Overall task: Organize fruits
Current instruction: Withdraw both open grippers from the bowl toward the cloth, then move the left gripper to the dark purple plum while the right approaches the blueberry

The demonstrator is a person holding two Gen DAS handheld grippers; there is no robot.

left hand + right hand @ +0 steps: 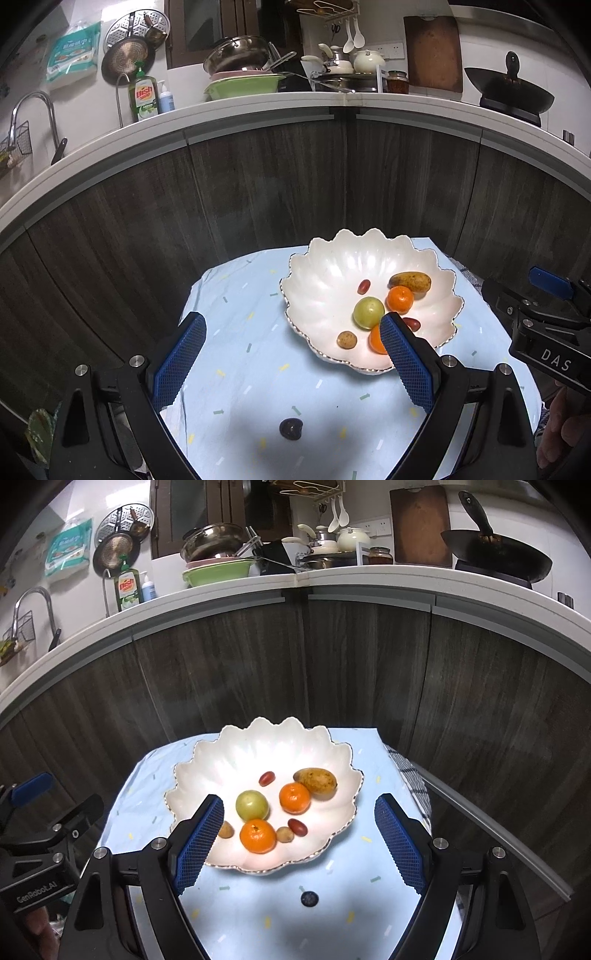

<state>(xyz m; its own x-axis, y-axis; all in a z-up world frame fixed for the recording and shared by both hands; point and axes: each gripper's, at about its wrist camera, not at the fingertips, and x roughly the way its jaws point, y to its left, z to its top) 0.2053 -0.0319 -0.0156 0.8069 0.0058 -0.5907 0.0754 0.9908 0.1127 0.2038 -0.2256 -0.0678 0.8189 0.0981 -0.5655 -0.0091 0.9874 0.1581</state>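
Note:
A white scalloped bowl stands on a small table under a light blue cloth. In it lie a green fruit, two oranges, a yellow-brown mango, red dates and small brown fruits. A dark blueberry lies alone on the cloth in front of the bowl. My left gripper is open and empty above the cloth. My right gripper is open and empty over the bowl's near side.
Dark wood cabinet doors rise right behind the table under a white counter crowded with pots, dishes and a wok. A checked towel hangs at the table's right edge. A sink tap is far left.

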